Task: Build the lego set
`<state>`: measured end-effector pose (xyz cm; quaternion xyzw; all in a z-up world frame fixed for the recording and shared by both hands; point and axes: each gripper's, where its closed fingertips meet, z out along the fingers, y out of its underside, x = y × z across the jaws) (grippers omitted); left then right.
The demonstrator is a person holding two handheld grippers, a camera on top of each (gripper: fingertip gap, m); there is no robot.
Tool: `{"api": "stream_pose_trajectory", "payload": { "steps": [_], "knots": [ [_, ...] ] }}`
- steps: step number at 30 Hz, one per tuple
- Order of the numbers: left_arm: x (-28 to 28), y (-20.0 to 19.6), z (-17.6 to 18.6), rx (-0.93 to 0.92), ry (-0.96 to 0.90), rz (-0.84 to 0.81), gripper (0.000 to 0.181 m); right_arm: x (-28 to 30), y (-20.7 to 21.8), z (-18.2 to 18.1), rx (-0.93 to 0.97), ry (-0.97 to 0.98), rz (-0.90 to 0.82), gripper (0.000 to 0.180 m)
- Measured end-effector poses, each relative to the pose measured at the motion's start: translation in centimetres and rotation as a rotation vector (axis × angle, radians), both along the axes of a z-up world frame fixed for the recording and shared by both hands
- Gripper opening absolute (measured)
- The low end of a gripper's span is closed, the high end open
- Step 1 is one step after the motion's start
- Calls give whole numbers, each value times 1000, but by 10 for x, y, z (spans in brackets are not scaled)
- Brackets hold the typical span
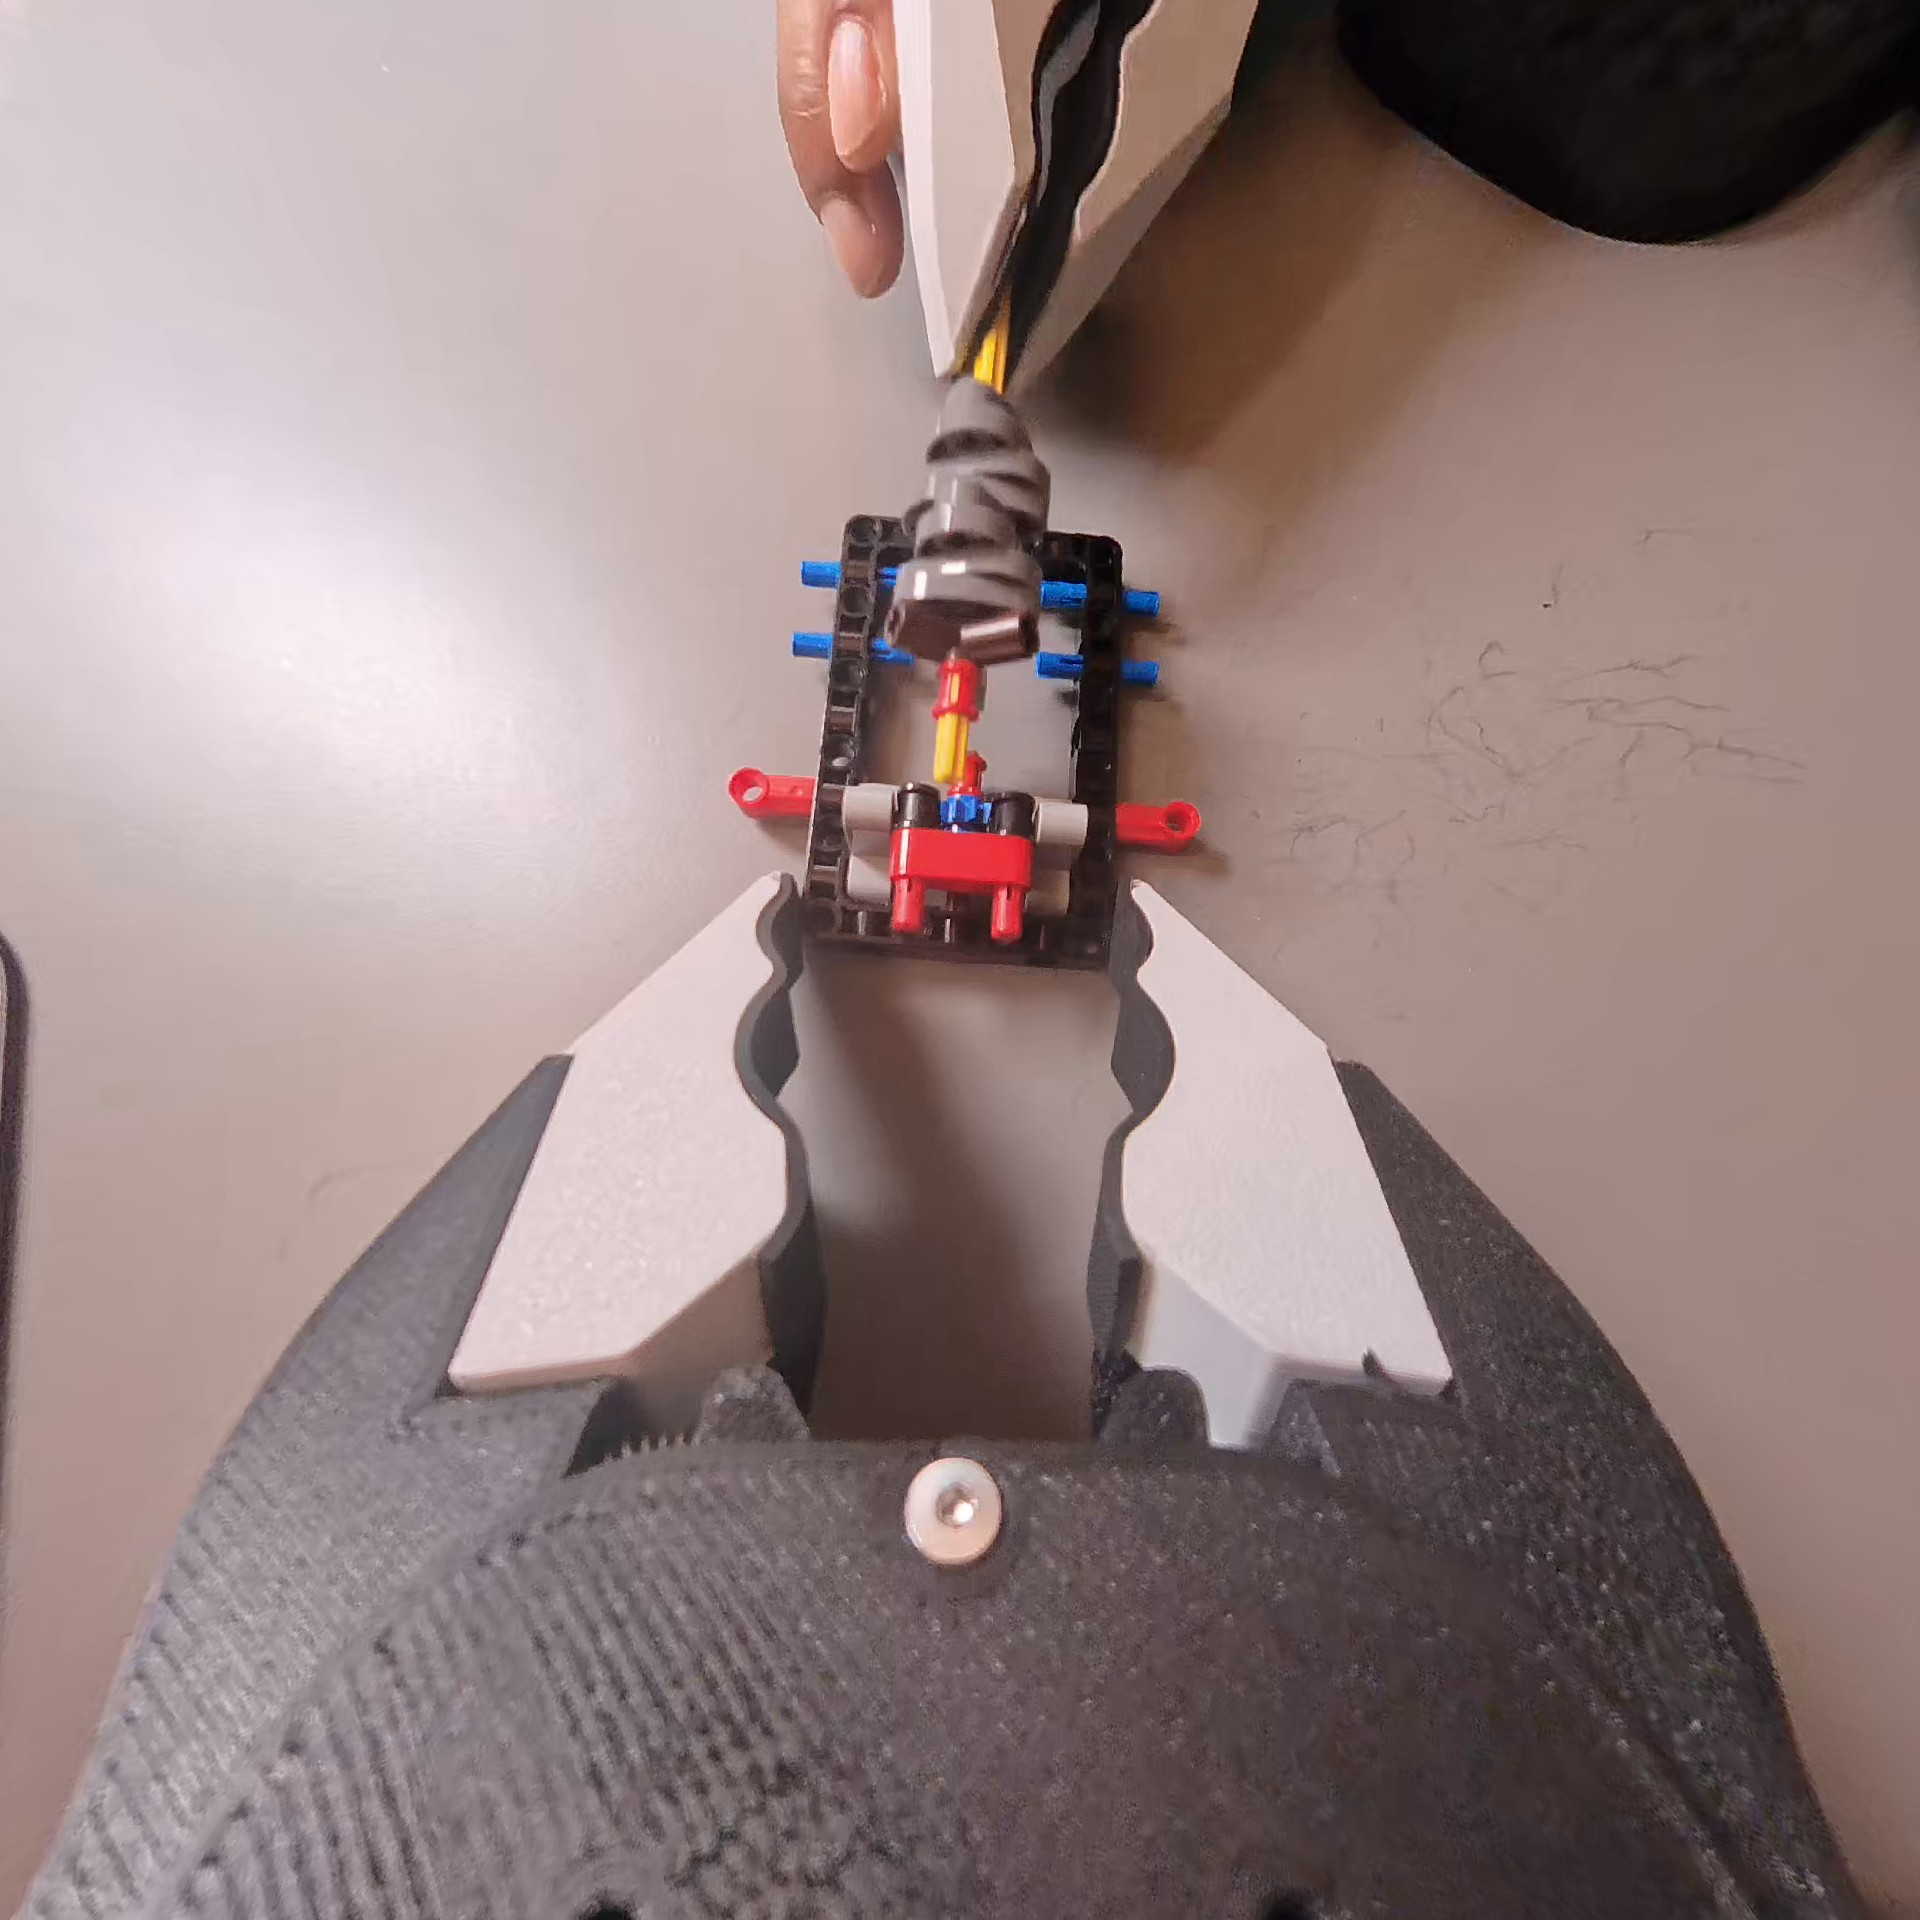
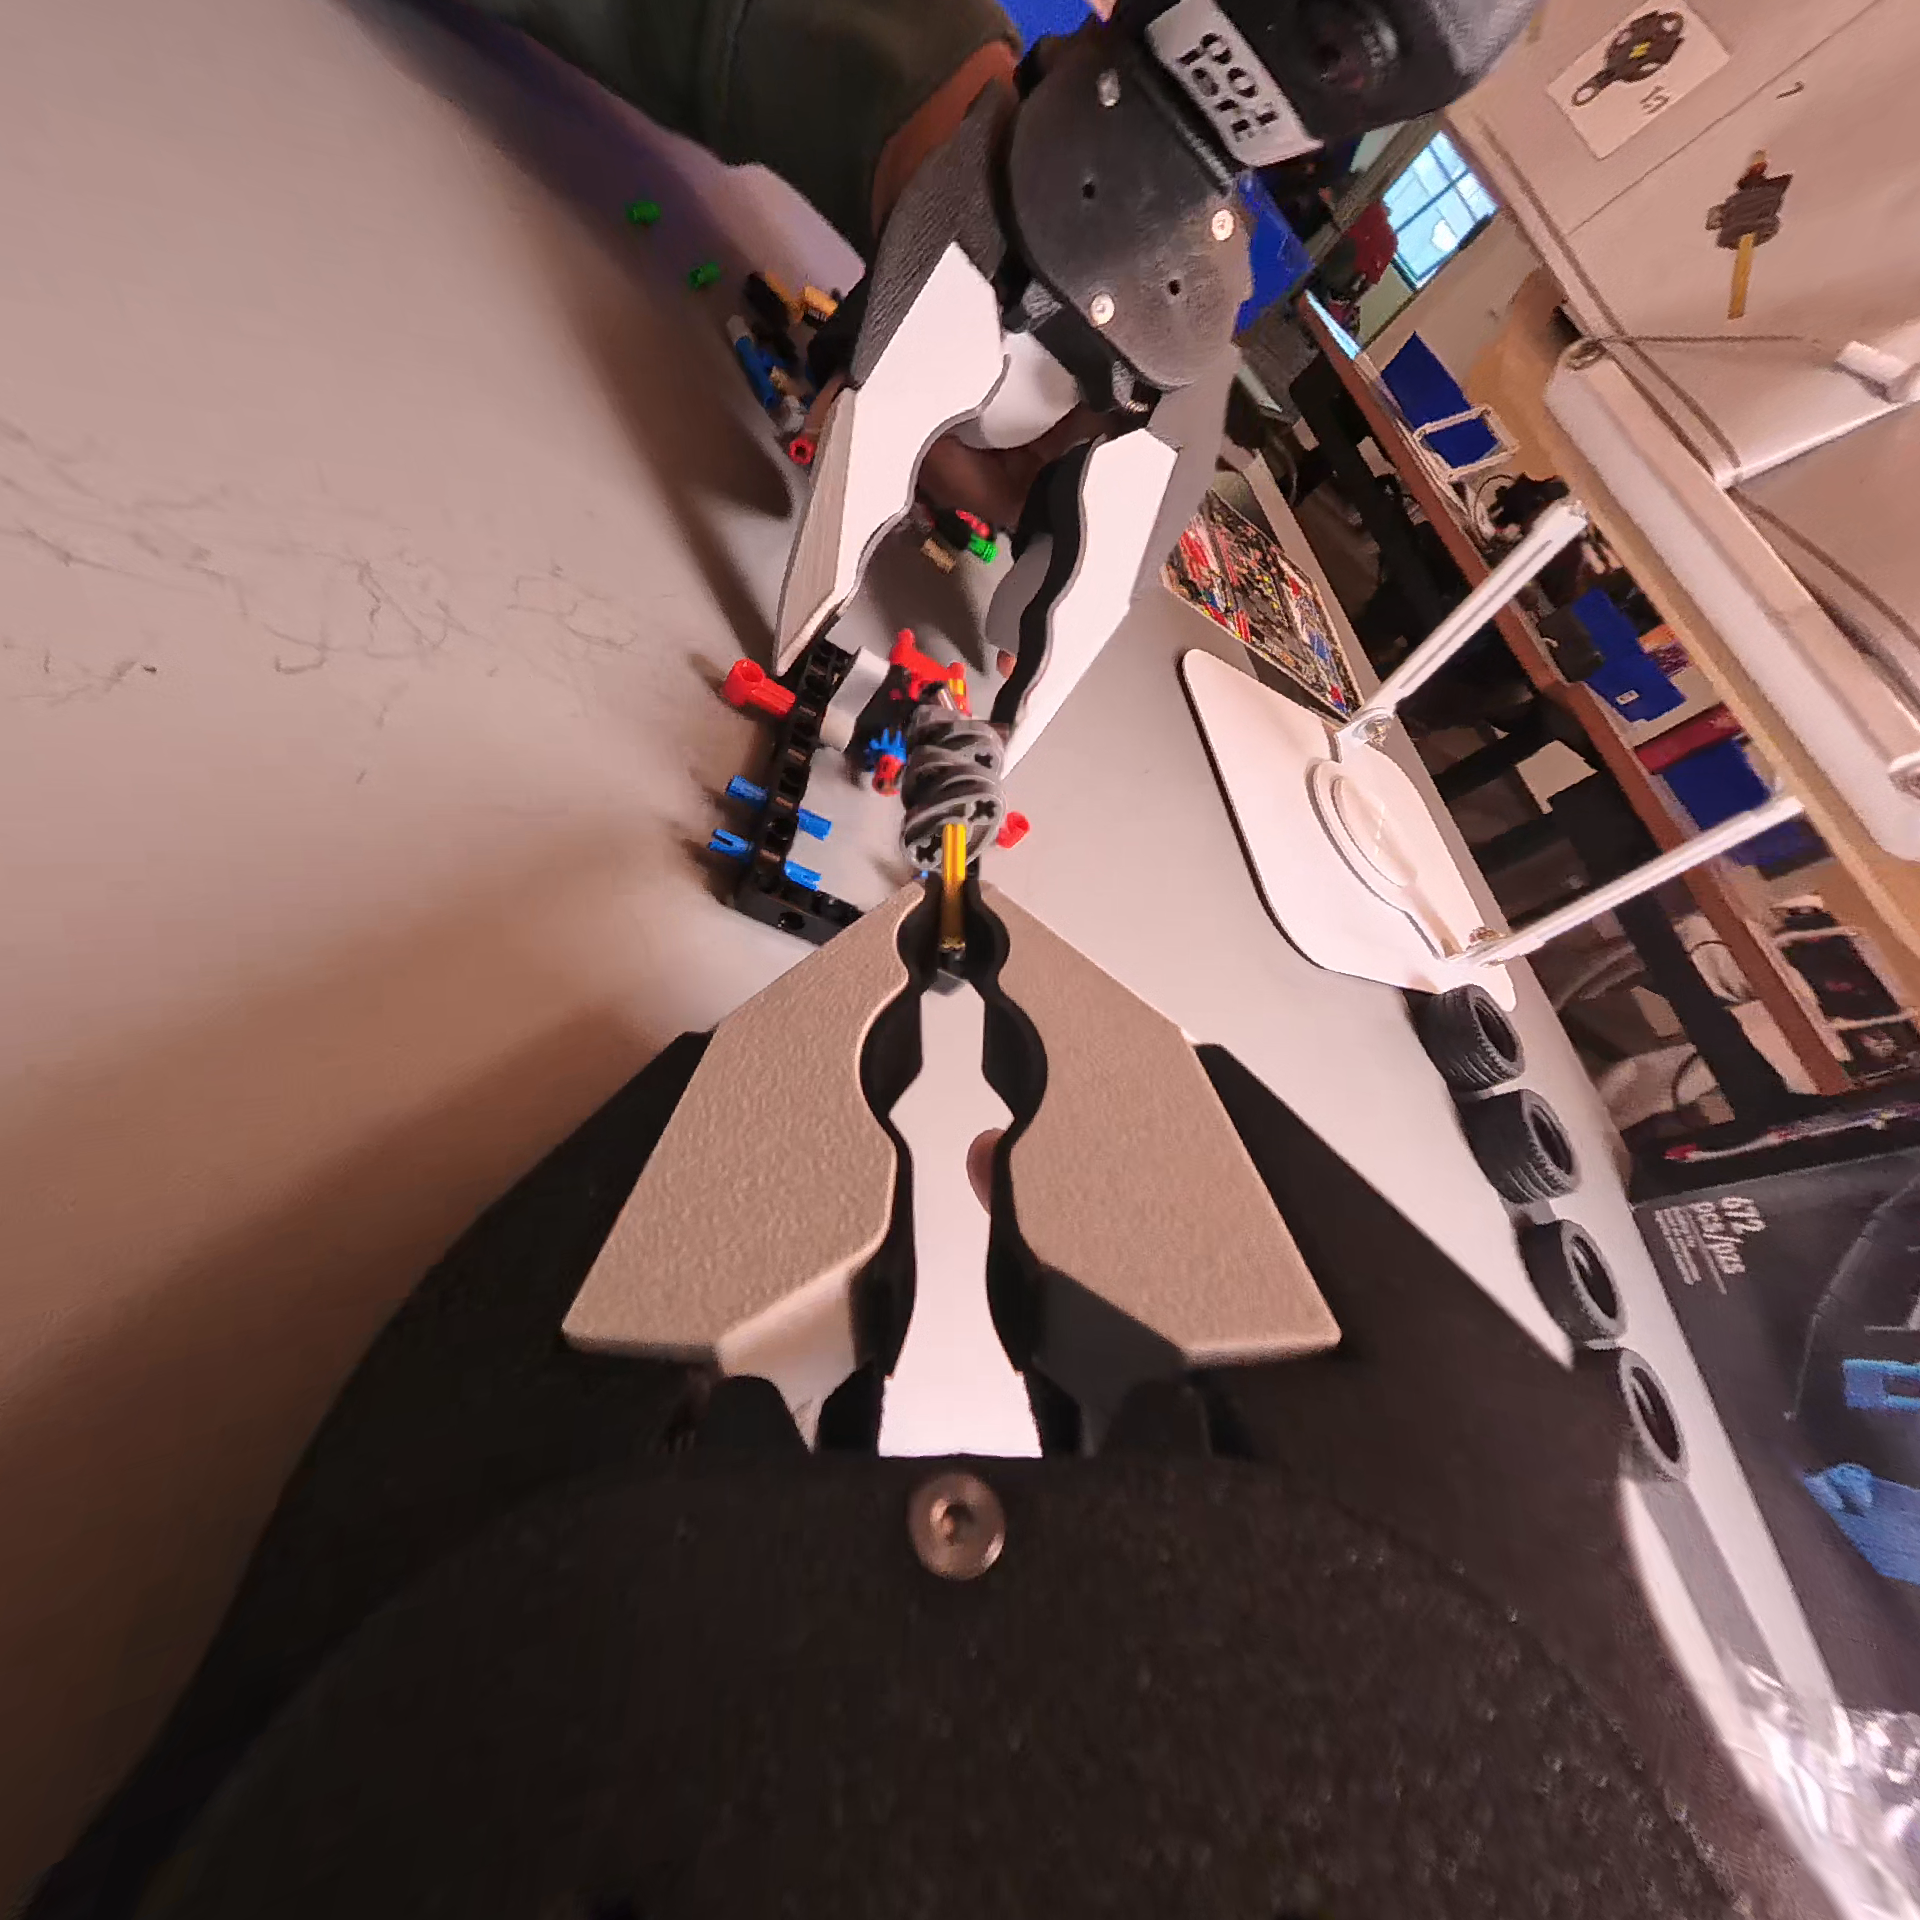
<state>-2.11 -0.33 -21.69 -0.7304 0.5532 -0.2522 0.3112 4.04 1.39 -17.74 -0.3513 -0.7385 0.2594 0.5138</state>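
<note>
two grippers work over one small lego build on a grey table. the right gripper has its tips pinched tight on a thin yellow axle, and a grey spiral worm gear sits threaded on that axle just past the tips; gripping the bare end leaves the gear and the far end free to go into the build. the left gripper has its jaws spread wide, one tip on each side of the near end of a black rectangular frame; whether the tips press the frame or only bracket it is not clear, but the placement looks meant to keep it from sliding while the axle goes in. the frame lies flat on the table, with blue pins through its long sides, red pins sticking out lower down, and a red block set across the near end. the gear hangs over the frame's far end, tilted. farther out in the right wrist view are loose small parts, four black tyres in a row, and a dark box.
</note>
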Motion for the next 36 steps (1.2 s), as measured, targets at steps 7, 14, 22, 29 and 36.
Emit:
{"api": "stream_pose_trajectory", "payload": {
  "steps": [7,14,22,29,36],
  "knots": [
    [2,0,6,-62,-56,17,59,4,9,18,-273,16,31,2],
    [-5,4,12,-115,-122,80,59,3,20,31,-479,41,35,2],
    [-5,4,1,-50,-21,46,59,-2,14,18,-440,-44,45,2],
    [-5,4,15,-32,-89,67,69,-2,13,18,-468,-56,54,2],
    [11,1,61,-12,-313,80,44,0,5,45,-714,47,149,2]
  ]
}}
